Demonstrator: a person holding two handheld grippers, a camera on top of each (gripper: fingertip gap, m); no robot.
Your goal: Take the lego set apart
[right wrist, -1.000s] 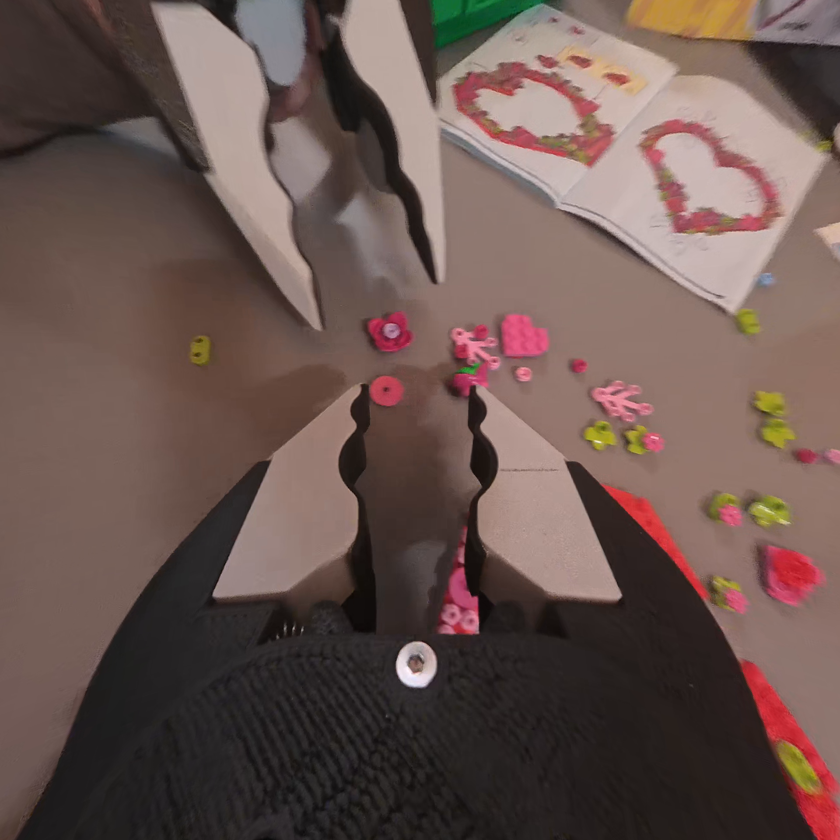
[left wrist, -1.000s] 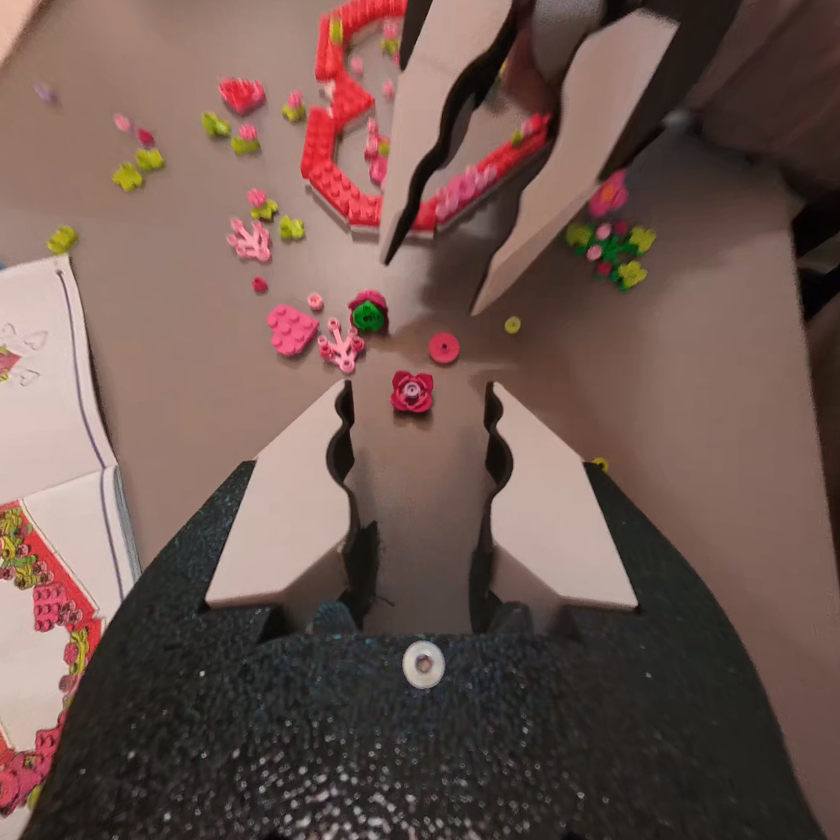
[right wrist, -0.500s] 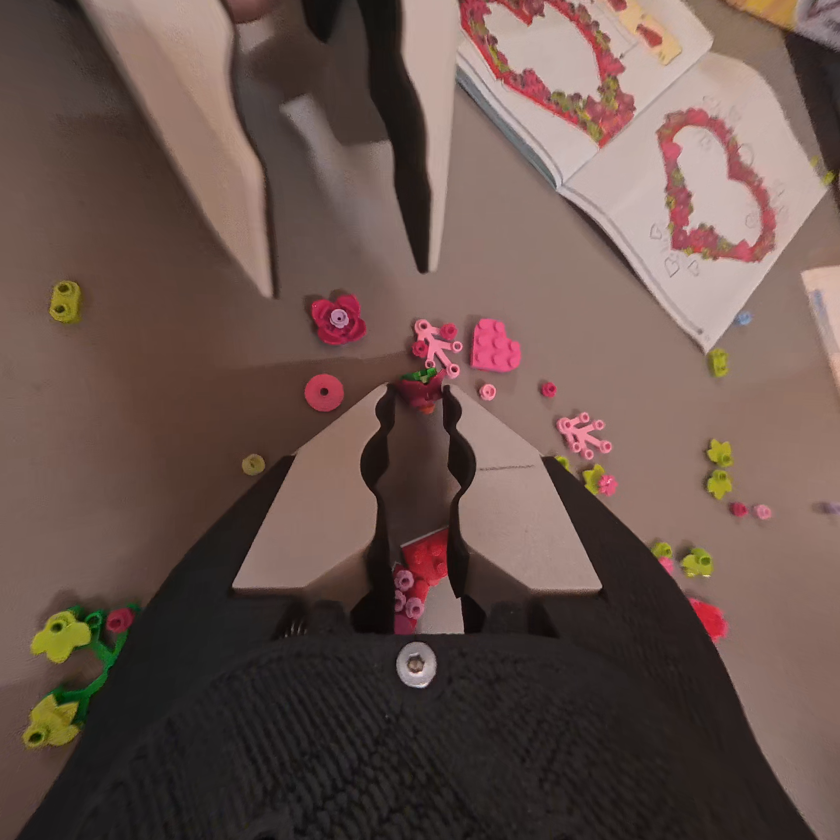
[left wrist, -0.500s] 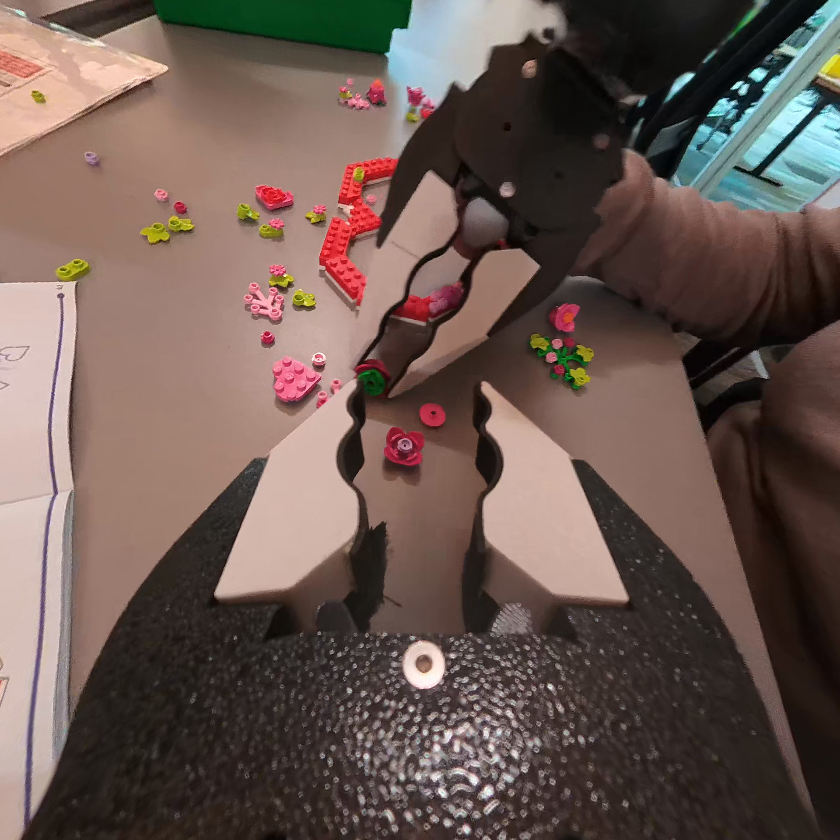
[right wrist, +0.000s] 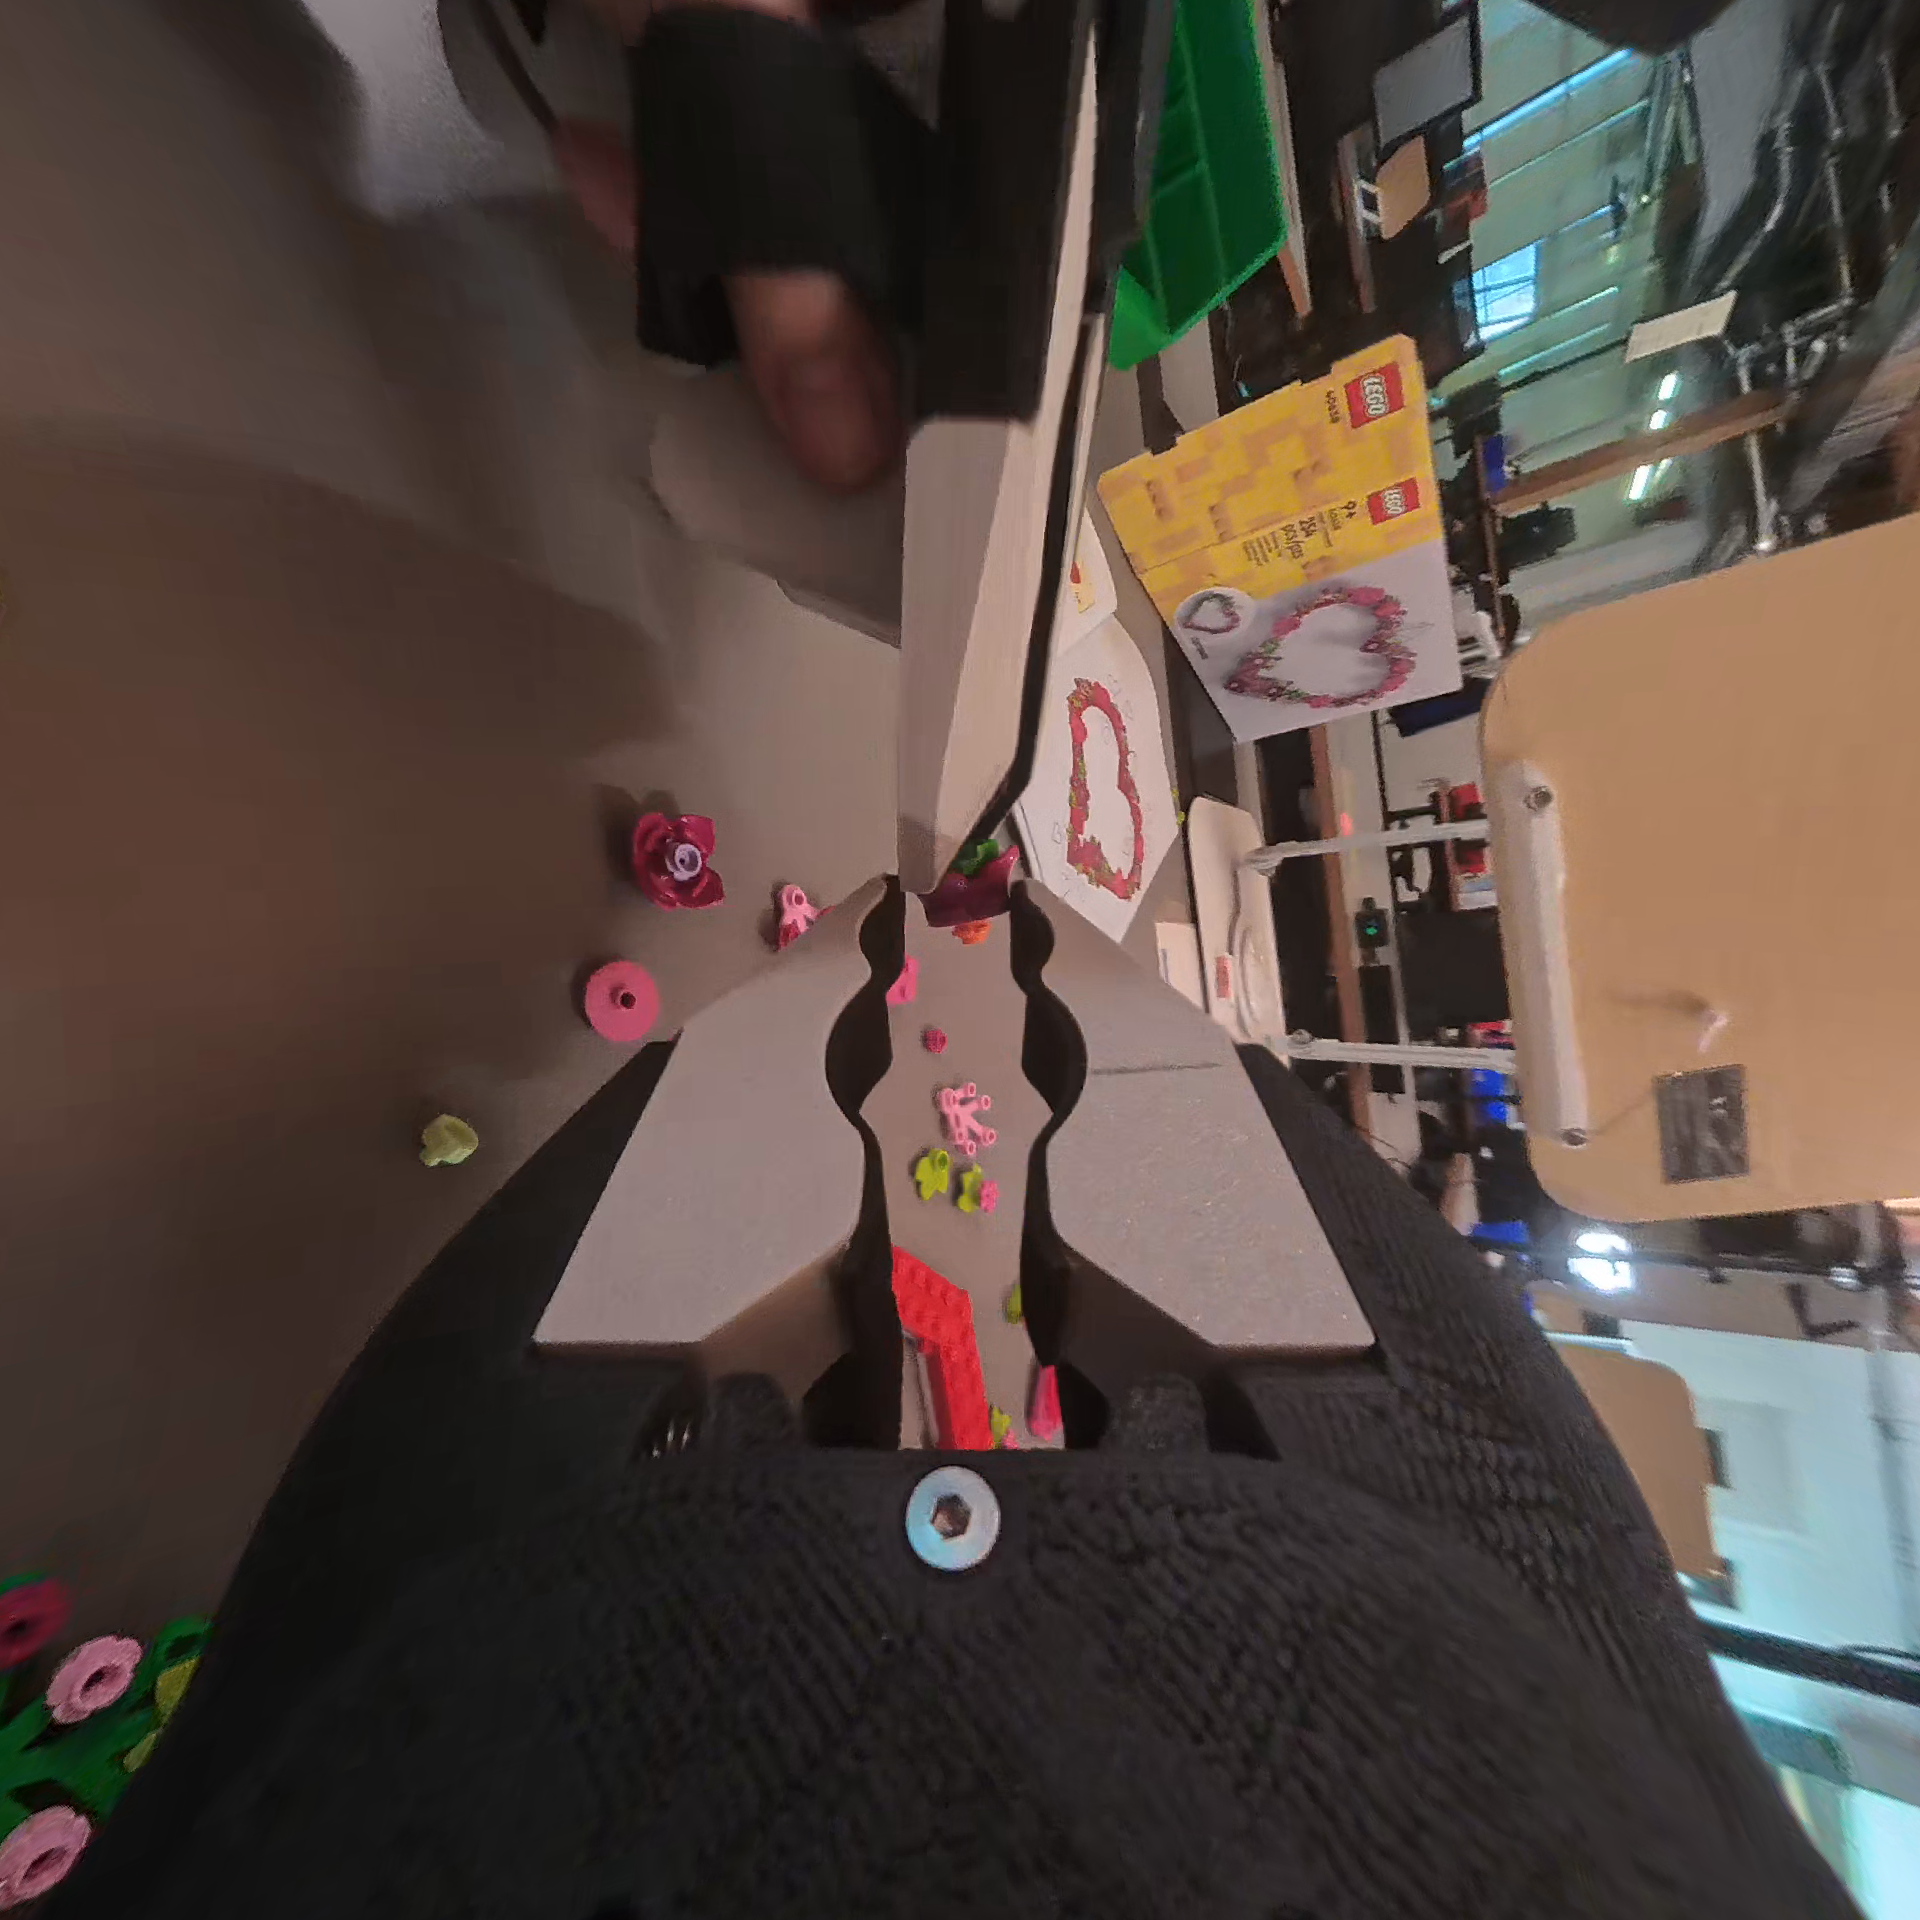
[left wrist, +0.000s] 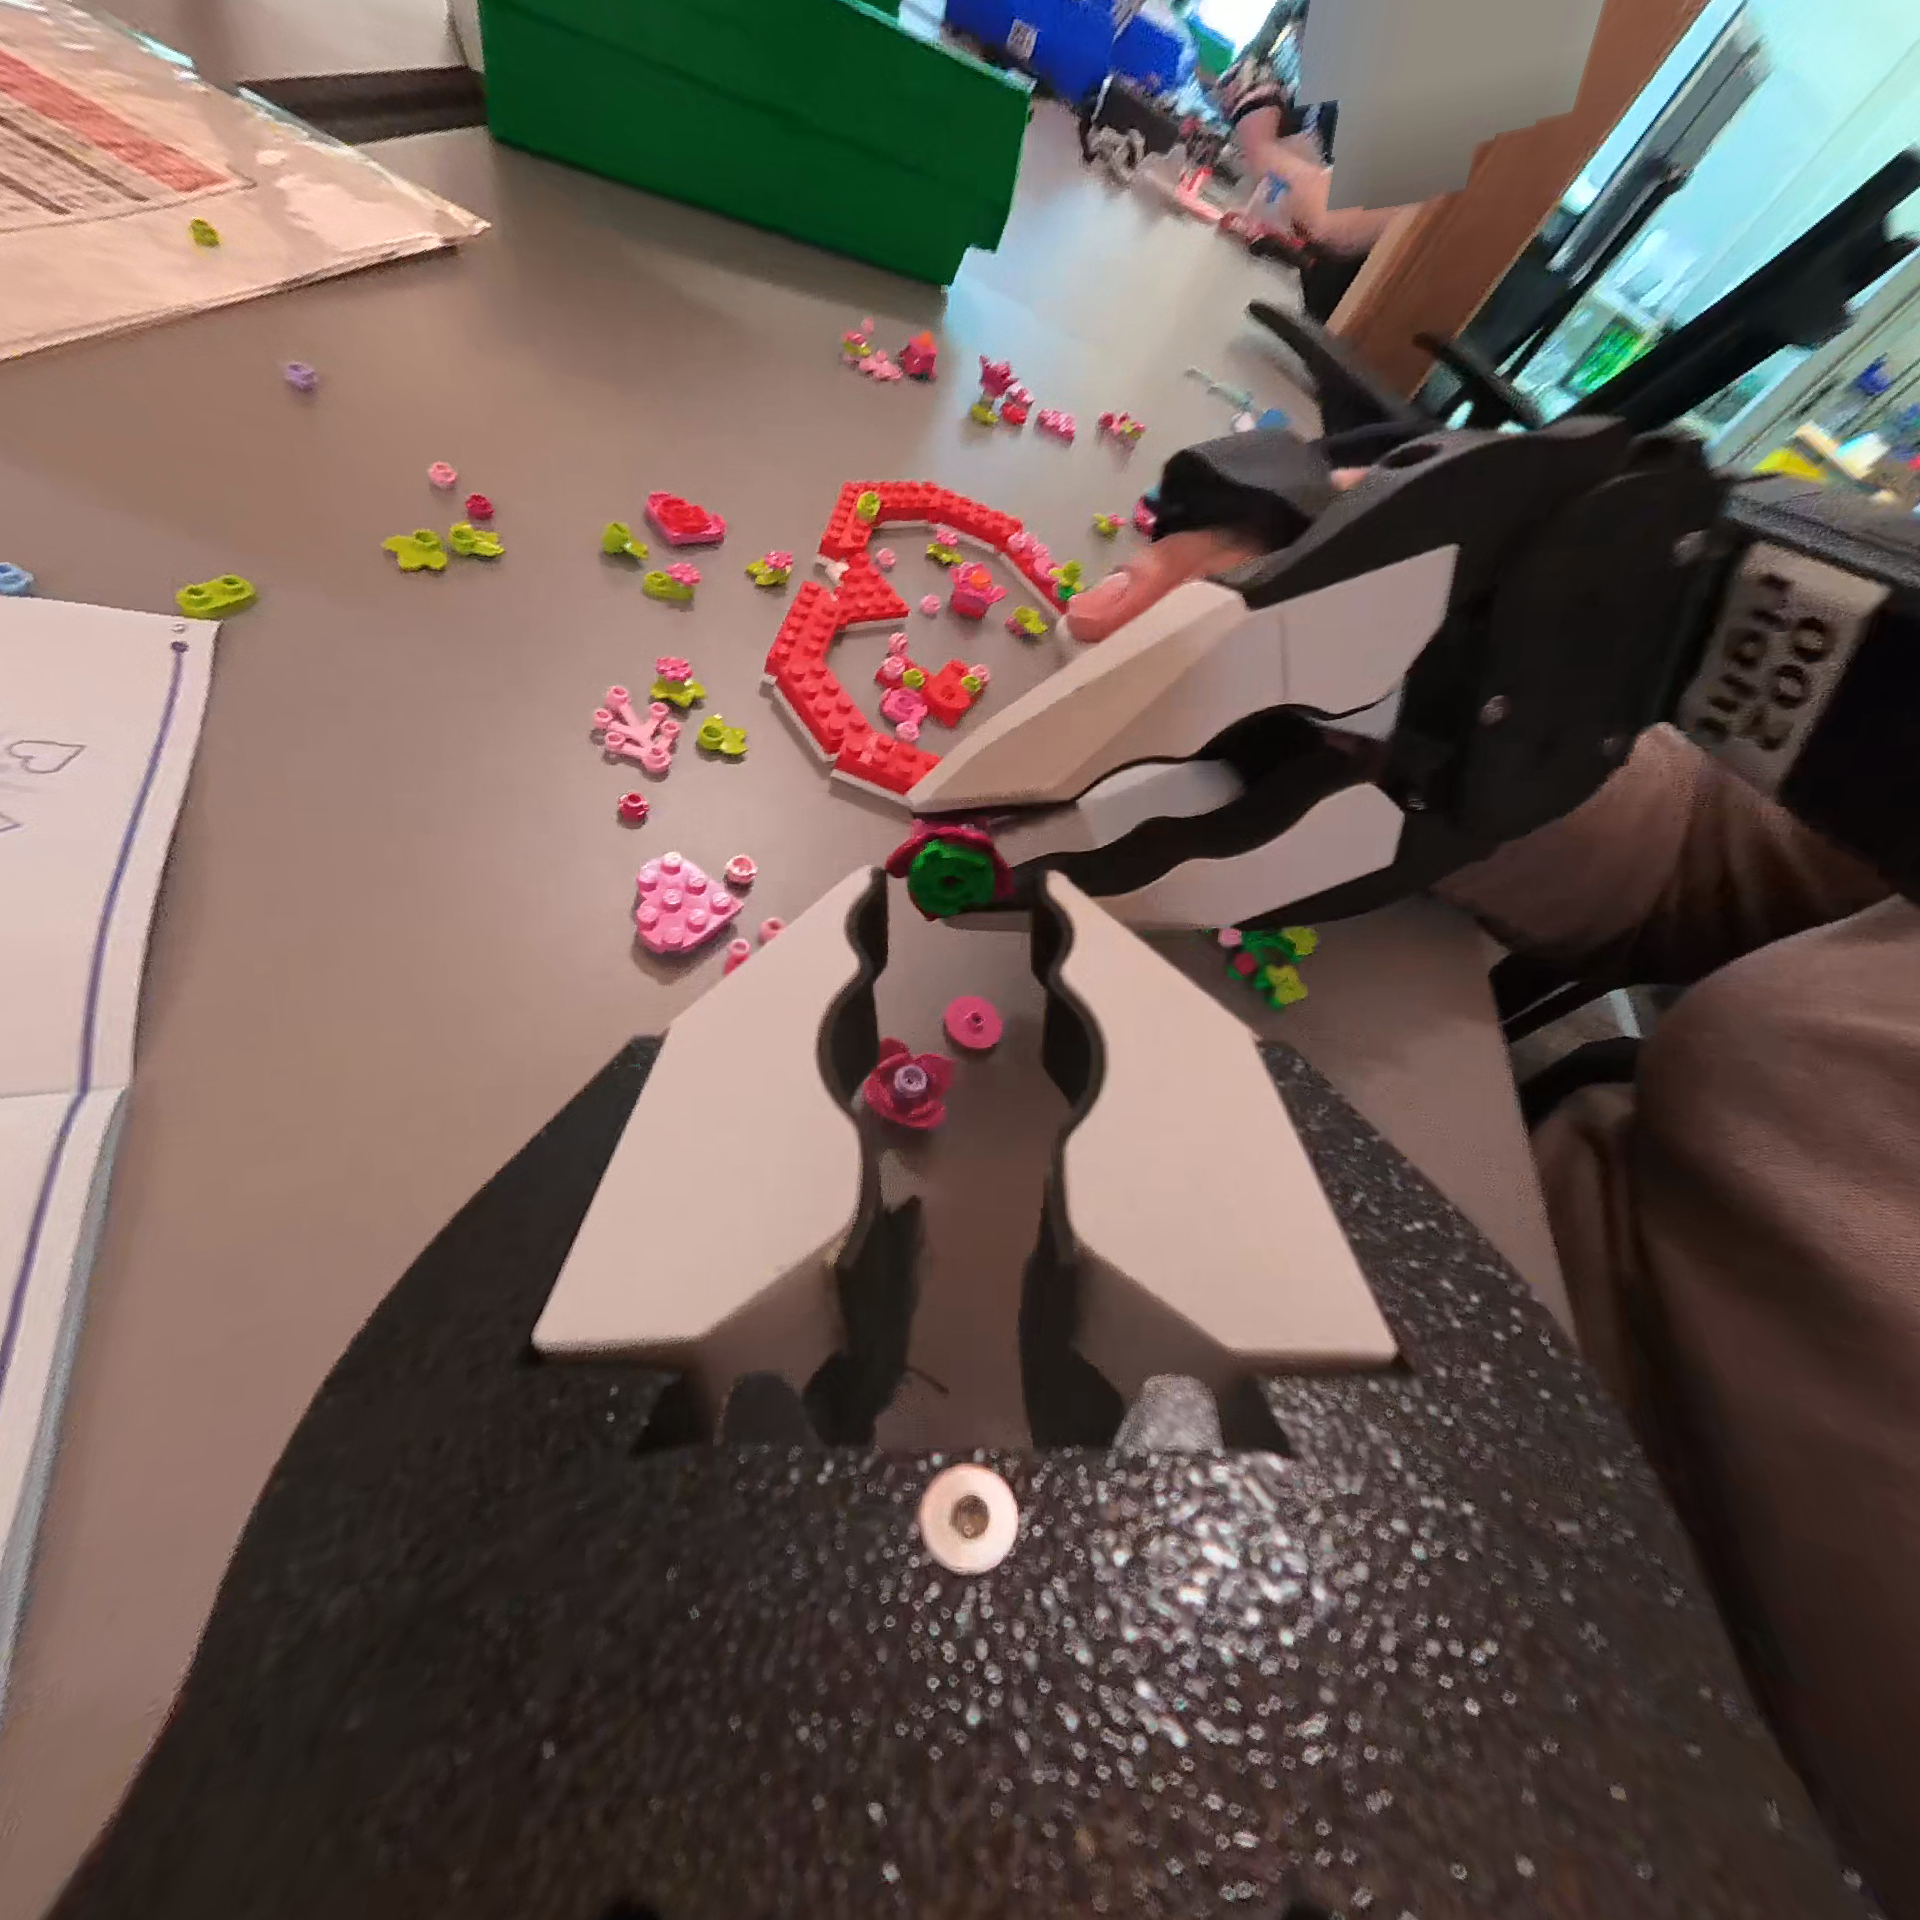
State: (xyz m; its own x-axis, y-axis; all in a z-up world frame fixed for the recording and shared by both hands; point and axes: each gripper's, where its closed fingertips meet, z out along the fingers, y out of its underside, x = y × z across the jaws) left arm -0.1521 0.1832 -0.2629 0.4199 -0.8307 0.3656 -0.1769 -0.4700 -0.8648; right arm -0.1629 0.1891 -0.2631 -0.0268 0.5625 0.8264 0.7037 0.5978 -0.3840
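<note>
A: Where is the flower piece?

B: The small dark-red flower with a green underside (left wrist: 951,871) is off the surface, pinched at the tips of the right gripper (left wrist: 940,821), which reaches in sideways. In the right wrist view the same flower (right wrist: 971,891) sits between that gripper's (right wrist: 956,899) tips, its jaws nearly together around it.

A: And the left gripper?

B: The left gripper (left wrist: 961,894) has its jaws spread about as wide as the flower, a tip on each side of it. I cannot tell whether they touch it.

A: What lies below?

B: On the grey surface (left wrist: 436,935), between the left jaws, a second dark-red rose (left wrist: 907,1083) and a round pink stud piece (left wrist: 974,1022). Left of them is a pink heart plate (left wrist: 681,902). Farther off sits the red heart frame (left wrist: 862,665), partly stripped, with loose pink and lime bits around it. An open instruction booklet (left wrist: 62,883) lies at the left edge, and a green box (left wrist: 748,125) stands at the back.
</note>
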